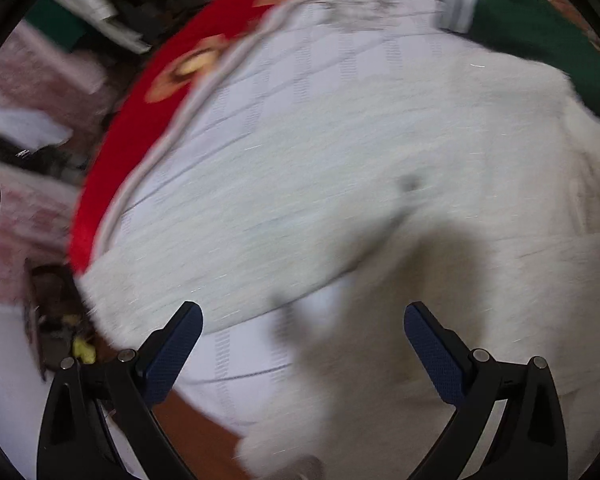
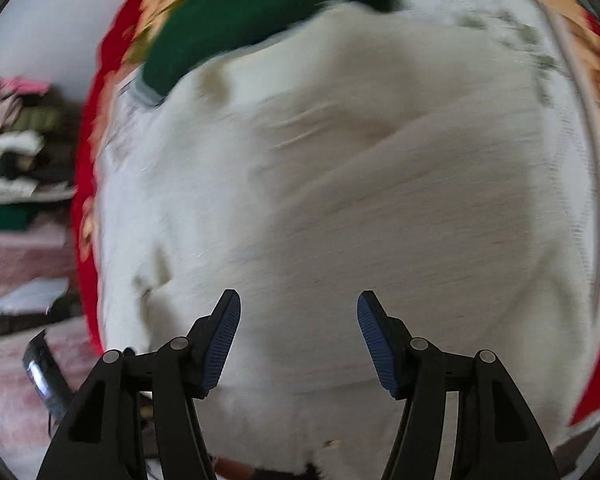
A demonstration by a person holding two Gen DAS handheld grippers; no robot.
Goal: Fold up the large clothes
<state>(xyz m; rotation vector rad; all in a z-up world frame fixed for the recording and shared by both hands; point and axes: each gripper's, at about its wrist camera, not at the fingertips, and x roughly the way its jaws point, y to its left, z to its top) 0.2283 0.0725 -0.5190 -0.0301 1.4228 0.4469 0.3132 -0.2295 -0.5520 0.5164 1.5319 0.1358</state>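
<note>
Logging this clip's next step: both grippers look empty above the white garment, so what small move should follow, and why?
Probably lower the left gripper onto the near edge of the white fuzzy knit garment and close. Both it and the right gripper are open, holding nothing, and the garment lies spread on the quilted bedspread.

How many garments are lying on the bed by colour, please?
White garment: 1
Green garment: 1
Total: 2
</note>
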